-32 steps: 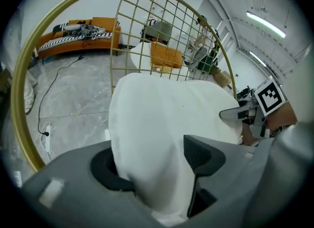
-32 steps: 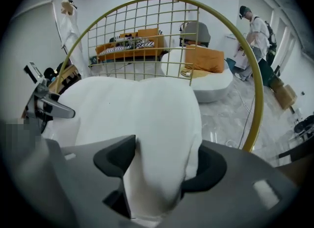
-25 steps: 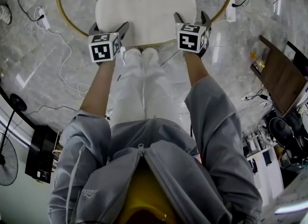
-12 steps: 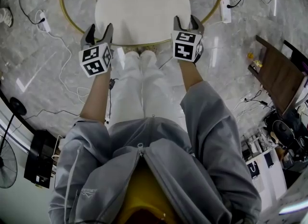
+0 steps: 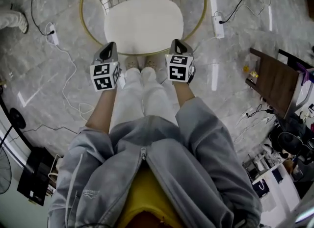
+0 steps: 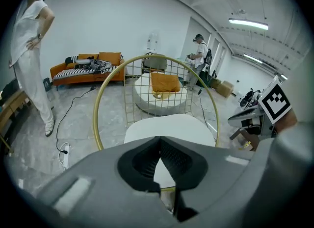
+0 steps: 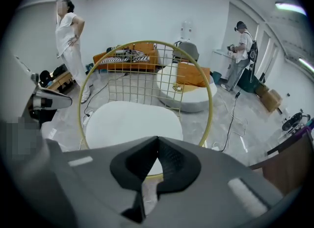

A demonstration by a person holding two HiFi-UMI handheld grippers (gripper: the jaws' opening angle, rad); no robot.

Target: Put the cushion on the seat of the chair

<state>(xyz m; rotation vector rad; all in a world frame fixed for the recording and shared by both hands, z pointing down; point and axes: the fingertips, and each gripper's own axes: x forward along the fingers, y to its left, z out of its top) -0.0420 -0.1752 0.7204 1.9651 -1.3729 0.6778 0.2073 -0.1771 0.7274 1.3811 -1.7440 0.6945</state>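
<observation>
The white cushion [image 5: 143, 26] lies flat on the seat of the gold wire chair [image 5: 87, 26], straight ahead of me. It shows again as the cushion [image 6: 169, 128] in the left gripper view and the cushion [image 7: 130, 123] in the right gripper view. My left gripper [image 5: 109, 50] hangs above the chair's front left edge, apart from the cushion, shut and holding nothing. My right gripper [image 5: 178, 46] is above the front right edge, likewise shut and holding nothing. Both gripper views show the jaw tips meeting with only the seat behind them.
Power strips [image 5: 215, 23] and cables [image 5: 66, 70] trail over the marble floor on both sides of the chair. A dark wooden chair [image 5: 274, 82] stands to the right. A round white bed [image 6: 159, 92], an orange sofa [image 6: 86, 70] and two standing people [image 6: 30, 60] lie beyond.
Both grippers let go of the cushion's front corners, rose and drew back from the chair, and their jaws went from open to shut. The cushion stays on the seat.
</observation>
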